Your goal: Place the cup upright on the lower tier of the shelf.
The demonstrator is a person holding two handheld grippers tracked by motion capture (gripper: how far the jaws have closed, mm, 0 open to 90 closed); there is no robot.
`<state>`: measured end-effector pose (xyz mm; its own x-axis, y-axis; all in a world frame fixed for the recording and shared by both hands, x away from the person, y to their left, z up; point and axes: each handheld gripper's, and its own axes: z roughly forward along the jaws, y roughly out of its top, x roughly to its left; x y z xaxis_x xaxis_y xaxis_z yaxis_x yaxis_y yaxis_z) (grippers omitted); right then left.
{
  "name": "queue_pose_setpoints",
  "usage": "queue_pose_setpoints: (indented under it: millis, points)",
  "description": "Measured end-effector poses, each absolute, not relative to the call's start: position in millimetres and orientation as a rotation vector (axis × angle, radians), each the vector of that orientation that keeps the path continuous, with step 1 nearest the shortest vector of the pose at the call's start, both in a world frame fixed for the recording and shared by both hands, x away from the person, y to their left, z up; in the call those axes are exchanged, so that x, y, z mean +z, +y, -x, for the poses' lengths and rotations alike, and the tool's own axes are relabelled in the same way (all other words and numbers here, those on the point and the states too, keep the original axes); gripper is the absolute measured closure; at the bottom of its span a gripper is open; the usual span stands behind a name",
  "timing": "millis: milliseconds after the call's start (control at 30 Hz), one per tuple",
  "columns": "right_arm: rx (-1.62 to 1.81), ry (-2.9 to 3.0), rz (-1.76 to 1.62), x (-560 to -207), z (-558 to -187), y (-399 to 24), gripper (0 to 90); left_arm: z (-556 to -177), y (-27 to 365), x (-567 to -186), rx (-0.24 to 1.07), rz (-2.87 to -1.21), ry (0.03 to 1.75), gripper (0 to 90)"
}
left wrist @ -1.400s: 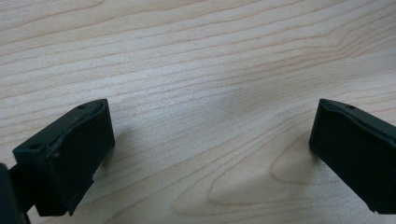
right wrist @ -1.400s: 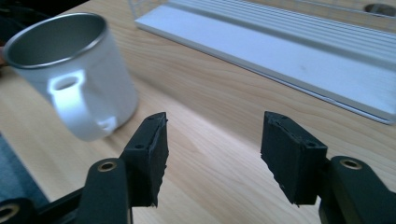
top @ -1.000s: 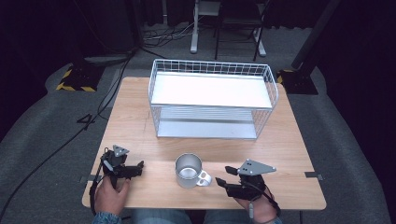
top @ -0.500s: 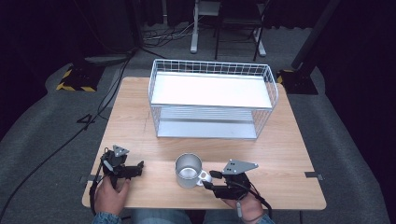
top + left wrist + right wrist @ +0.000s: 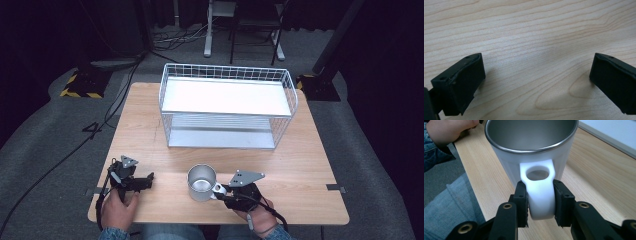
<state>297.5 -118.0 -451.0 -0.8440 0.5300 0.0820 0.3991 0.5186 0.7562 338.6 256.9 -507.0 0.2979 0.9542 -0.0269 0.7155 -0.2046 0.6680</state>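
Note:
A white mug (image 5: 201, 183) with a steel inside stands upright near the table's front edge, its handle (image 5: 539, 192) turned towards my right gripper (image 5: 223, 191). In the right gripper view the two jaws press on both sides of that handle, so the right gripper (image 5: 540, 203) is shut on it. My left gripper (image 5: 145, 180) rests at the front left of the table, apart from the mug. Its jaws stand wide open over bare wood in the left gripper view (image 5: 536, 75).
A white wire basket (image 5: 227, 105) with a flat white shelf stands at the back middle of the wooden table (image 5: 310, 165). A hand and sleeve (image 5: 441, 135) lie beyond the mug in the right gripper view. Dark floor, cables and stands surround the table.
My right gripper has moved left to the mug and shut on its handle. The left gripper has stayed in place.

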Motion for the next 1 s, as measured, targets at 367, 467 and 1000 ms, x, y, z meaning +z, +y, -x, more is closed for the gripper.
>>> queue_pose_setpoints:
  millis: [367, 467, 1000]
  points:
    - [1.247, 2.538, -0.753, -448, -292, -116, 71.1, -339, 257, -507, 0.536, -1.991, 1.483, 0.4]
    - [1.274, 2.514, -0.761, -446, -292, -118, 71.2, -339, 257, -507, 0.537, -1.993, 1.482, 0.4]
    - [1.350, 2.411, -0.787, -426, -297, -128, 71.3, -339, 257, -507, 0.537, -1.993, 1.482, 0.4]
